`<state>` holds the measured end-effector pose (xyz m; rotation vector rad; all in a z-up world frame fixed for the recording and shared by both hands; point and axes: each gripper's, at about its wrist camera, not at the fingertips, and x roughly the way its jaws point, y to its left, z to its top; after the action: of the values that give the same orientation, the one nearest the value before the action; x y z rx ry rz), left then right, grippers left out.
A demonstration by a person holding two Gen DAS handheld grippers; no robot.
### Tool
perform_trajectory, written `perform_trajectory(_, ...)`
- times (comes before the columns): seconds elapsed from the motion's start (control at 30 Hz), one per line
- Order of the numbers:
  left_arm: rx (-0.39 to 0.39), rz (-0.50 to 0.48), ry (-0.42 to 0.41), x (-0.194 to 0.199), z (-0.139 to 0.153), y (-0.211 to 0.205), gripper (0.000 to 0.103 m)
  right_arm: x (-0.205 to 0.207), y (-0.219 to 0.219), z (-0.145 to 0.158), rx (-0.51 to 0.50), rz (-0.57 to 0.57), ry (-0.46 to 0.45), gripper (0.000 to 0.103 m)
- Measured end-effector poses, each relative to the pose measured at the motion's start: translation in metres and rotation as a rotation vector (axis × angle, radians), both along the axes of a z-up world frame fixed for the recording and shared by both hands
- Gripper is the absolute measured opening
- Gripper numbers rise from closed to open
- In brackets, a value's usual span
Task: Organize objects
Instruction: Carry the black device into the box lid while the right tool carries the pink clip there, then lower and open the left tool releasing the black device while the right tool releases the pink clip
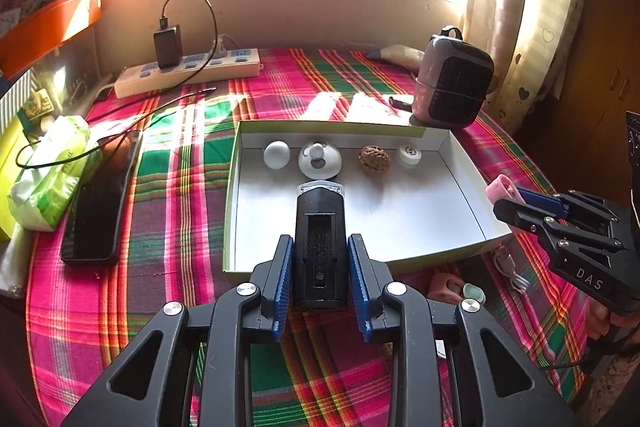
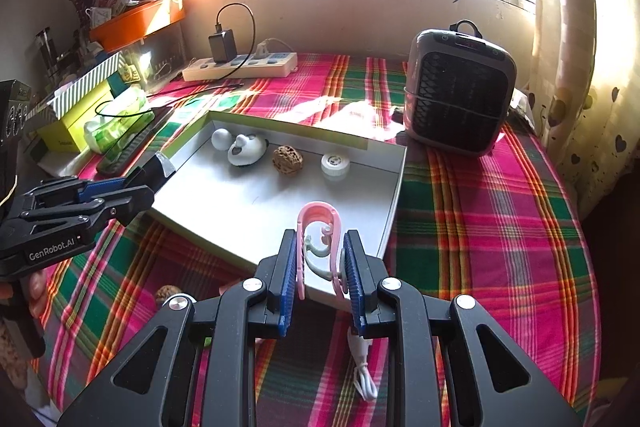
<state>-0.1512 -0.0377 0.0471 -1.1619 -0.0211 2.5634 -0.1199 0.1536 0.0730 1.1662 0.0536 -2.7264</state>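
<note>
Both jaws are pinching: left gripper [image 1: 320, 267] tilting down, gripping a black plastic flashlight [image 1: 319, 227] over the shallow white cardboard box [image 1: 460, 183], right gripper [image 2: 320, 267] clamping a pink curved plastic clip [image 2: 320, 223], whose white cord [image 2: 362, 367] is showing only in the right view

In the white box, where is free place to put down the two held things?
The box floor is bare in front of the back row: ball, white dome, walnut, round cap. Along the back wall it is crowded.
</note>
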Motion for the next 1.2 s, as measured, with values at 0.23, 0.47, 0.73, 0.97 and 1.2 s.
perform_trajectory(0.23,-0.013,0.001,-0.003,-0.023,0.002,0.004,0.025,-0.029,0.005,0.001,0.000,-0.046,-0.007,0.024)
perform_trajectory(0.47,-0.019,0.022,-0.030,-0.045,-0.007,0.004,0.025,-0.058,0.011,-0.010,0.004,-0.085,-0.045,0.024)
perform_trajectory(0.73,-0.022,0.032,-0.052,-0.063,-0.016,0.006,0.025,-0.079,0.014,-0.021,0.011,-0.100,-0.075,0.024)
perform_trajectory(0.97,-0.031,0.042,-0.070,-0.072,-0.023,0.005,0.025,-0.091,0.014,-0.030,0.020,-0.114,-0.096,0.024)
perform_trajectory(1.2,-0.041,0.048,-0.089,-0.078,-0.029,0.006,0.025,-0.094,0.010,-0.033,0.027,-0.103,-0.101,0.024)
